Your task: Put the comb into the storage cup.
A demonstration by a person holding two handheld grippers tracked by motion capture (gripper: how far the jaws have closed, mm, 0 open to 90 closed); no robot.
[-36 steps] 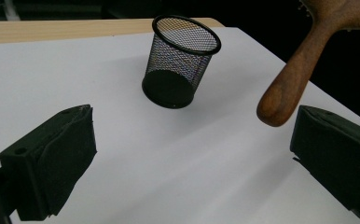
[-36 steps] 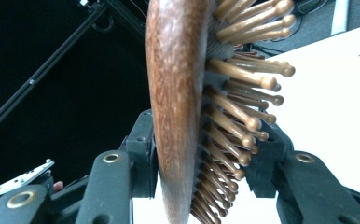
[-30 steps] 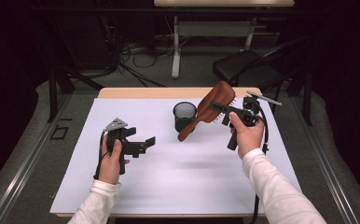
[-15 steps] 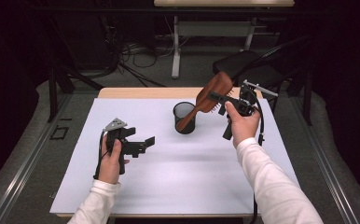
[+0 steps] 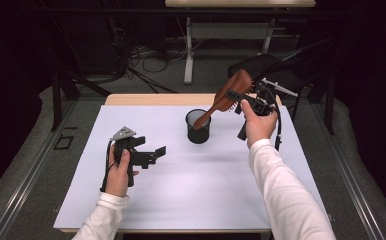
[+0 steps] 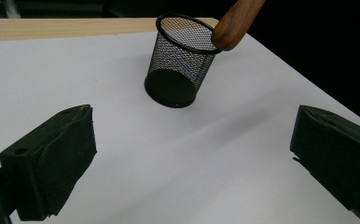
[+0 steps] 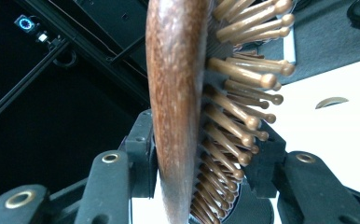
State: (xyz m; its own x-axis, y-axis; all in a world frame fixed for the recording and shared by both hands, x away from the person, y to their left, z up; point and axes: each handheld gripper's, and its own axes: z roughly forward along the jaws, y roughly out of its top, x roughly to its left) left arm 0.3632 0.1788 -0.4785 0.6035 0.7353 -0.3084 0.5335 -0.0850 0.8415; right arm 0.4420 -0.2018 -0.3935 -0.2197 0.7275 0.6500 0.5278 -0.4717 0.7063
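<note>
- The brush [image 5: 229,96] is clamped at its head by the right gripper [image 5: 245,96], tilted so the handle tip enters the cup [image 5: 198,127].
- The left gripper [image 5: 153,154], fingers wide and empty, is parked left of the cup, on the desk [image 5: 191,200].

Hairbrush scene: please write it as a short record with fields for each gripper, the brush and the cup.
right gripper: shut on the wooden hairbrush at its head
hairbrush: tilted, handle tip at the rim of the mesh cup
mesh cup: upright on the white table sheet
left gripper: open, holding nothing, apart from the cup
</note>
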